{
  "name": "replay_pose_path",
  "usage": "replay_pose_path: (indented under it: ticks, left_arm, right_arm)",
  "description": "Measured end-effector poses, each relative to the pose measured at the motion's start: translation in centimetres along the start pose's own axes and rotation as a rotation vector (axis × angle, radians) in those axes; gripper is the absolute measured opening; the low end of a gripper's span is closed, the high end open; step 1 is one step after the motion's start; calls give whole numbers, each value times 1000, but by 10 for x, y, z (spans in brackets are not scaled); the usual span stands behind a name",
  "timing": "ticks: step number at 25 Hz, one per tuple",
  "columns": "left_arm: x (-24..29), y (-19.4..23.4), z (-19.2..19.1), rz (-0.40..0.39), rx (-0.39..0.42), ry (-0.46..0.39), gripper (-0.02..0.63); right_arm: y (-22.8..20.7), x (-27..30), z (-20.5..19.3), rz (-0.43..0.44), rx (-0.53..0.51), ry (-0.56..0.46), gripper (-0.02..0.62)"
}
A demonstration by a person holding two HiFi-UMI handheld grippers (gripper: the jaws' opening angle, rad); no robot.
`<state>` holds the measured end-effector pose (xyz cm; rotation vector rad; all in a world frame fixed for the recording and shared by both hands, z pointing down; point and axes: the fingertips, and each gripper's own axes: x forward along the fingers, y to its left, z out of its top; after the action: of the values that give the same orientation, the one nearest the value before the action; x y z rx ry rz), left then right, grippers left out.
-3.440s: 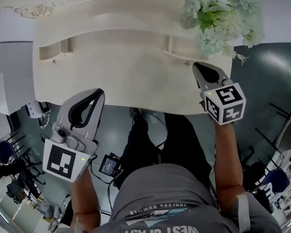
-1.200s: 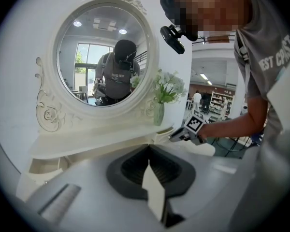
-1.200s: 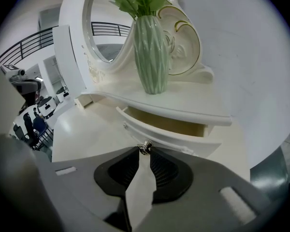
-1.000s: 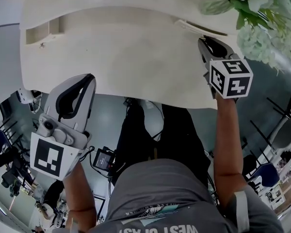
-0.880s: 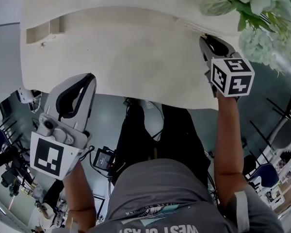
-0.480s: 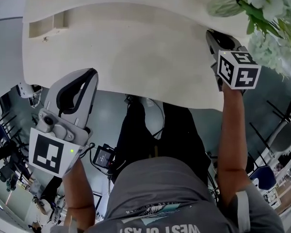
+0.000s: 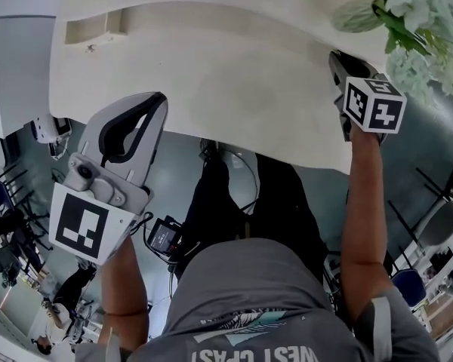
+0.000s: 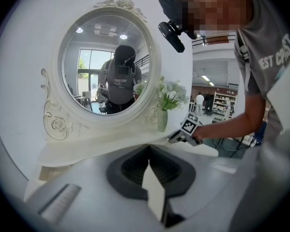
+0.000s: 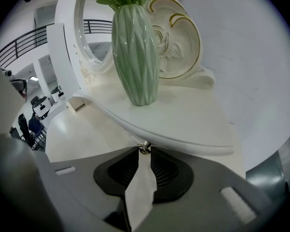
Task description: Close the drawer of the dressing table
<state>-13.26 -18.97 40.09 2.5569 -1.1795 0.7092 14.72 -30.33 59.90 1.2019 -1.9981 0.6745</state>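
My right gripper [image 9: 144,154] reaches in under the curved upper shelf of the cream-white dressing table [image 7: 234,89]. Its two grey jaws are nearly together, tips set on either side of the small round metal knob [image 9: 144,149]. They have just been easing open a little, yet the knob sits between the tips and both look to be against it. Behind the tips only a slim wedge of gap shows.

The white drawer [image 9: 128,135] that the knob belongs to shows only as a thin strip tucked back beneath the shelf's rim (it is too foreshortened for me to say whether it is fully flush). Just above it on the shelf stands the ribbed pale-green ceramic vase [image 9: 135,52], its white and green flowers [image 7: 415,29] spreading over my right hand in the head view.

My left gripper [image 8: 149,151] hangs off the table's near edge, well apart from the drawer. Its jaws meet at the tips with nothing between them, aimed towards the oval white-framed mirror [image 8: 106,71].
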Motion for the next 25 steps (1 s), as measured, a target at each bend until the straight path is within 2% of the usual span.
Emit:
replay_pose_path:
  ticks: [7, 12, 14, 15, 25]
  left_arm:
    - [-27, -9, 32, 23, 33, -38, 2]
    - [-48, -14, 54, 41, 52, -75, 2]
    - [-59, -17, 63, 47, 59, -88, 3]
    - [-65, -20, 68, 50, 64, -95, 3]
    - [-113, -37, 108, 67, 105, -175, 2]
  right_arm:
    - [-7, -34, 1, -55, 8, 18, 84]
    - [-7, -76, 11, -83, 5, -24, 61]
    - [1, -98, 20, -77, -9, -59, 8]
    - [7, -111, 26, -69, -20, -79, 2]
    - [74, -235, 113, 29, -151, -353, 2]
